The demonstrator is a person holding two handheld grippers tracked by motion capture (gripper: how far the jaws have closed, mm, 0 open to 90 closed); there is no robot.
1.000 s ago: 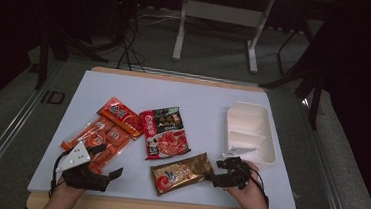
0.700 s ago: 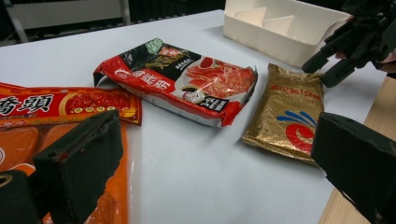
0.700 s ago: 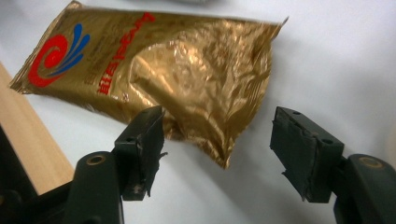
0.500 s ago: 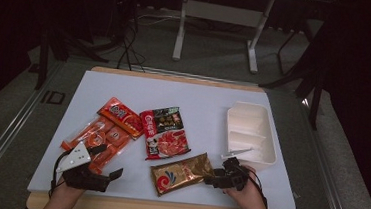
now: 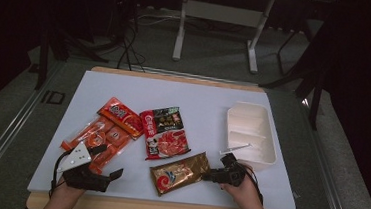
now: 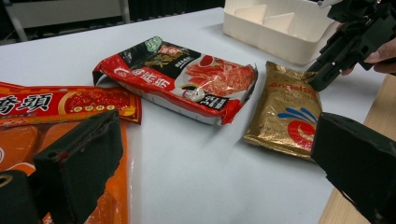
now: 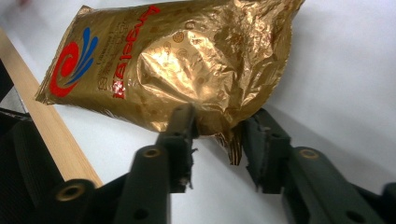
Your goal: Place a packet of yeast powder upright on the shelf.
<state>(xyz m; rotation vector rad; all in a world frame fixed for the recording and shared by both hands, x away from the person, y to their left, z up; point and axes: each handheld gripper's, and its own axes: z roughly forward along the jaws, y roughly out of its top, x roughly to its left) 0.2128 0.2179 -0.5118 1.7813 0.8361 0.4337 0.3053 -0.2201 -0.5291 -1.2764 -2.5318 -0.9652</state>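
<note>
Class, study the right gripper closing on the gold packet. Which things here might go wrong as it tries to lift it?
1. The right gripper, whose jaws have just been closing, has only the crumpled corner of the gold packet between them; the foil may slip out or tear.
2. The packet lies close to the table's wooden front edge; a slip could push it off.
3. The white bin stands near the gripper; a hasty lift might knock it.

The room was dim, and light fell mainly on the table (image 5: 124,87), whose pale top had a wooden edge. Grey floor (image 5: 212,51) stretched behind it. A white metal stand (image 5: 220,17) stood farther back, with dark cables (image 5: 128,45) trailing nearby and black curtains (image 5: 366,73) at the right.
</note>
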